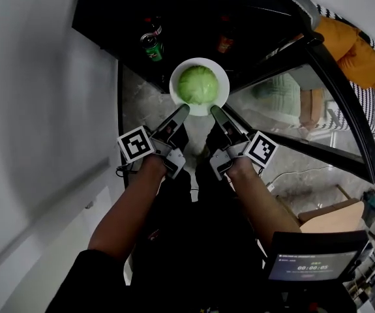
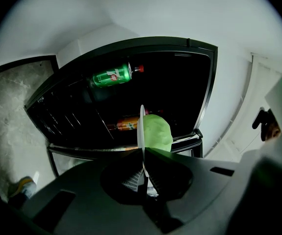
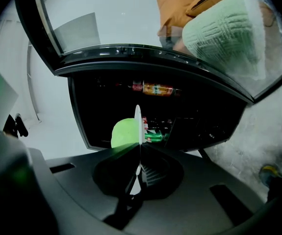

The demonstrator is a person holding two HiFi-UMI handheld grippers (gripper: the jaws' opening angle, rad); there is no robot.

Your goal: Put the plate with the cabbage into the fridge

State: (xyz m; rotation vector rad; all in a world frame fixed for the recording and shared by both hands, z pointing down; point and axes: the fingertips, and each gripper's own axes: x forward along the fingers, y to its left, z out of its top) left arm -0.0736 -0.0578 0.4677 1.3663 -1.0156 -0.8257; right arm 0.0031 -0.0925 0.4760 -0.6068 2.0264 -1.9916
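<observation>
Head view, nearest first: the person's left forearm (image 1: 125,214) and right forearm (image 1: 265,197) are reaching forward and down, each ending in a marker cube and a pair of tongs.

The left tongs (image 1: 182,109) are closing on the near-left rim of the white plate (image 1: 174,87). The right tongs (image 1: 214,111) are gripping the near-right rim. In the left gripper view the plate (image 2: 141,126) is showing edge-on, pinched between the two jaws of the left tongs (image 2: 143,153), with the cabbage (image 2: 158,131) bulging to its right. In the right gripper view the plate (image 3: 137,121) is likewise sitting edge-on in the clamped right tongs (image 3: 139,148), with the cabbage (image 3: 123,132) to its left.

The cabbage (image 1: 198,85), pale green and round, is lying at the middle of the plate. The plate is being held level at the mouth of the open fridge (image 1: 194,18), partly over the dark interior and partly over the mottled floor (image 1: 141,109).

Inside the fridge a green bottle (image 1: 151,46) and an orange bottle (image 1: 224,43) are lying on shelves (both also appear in the left gripper view).

The glass door (image 1: 304,109) is standing open to the right. A screen (image 1: 311,264) is glowing at lower right.
</observation>
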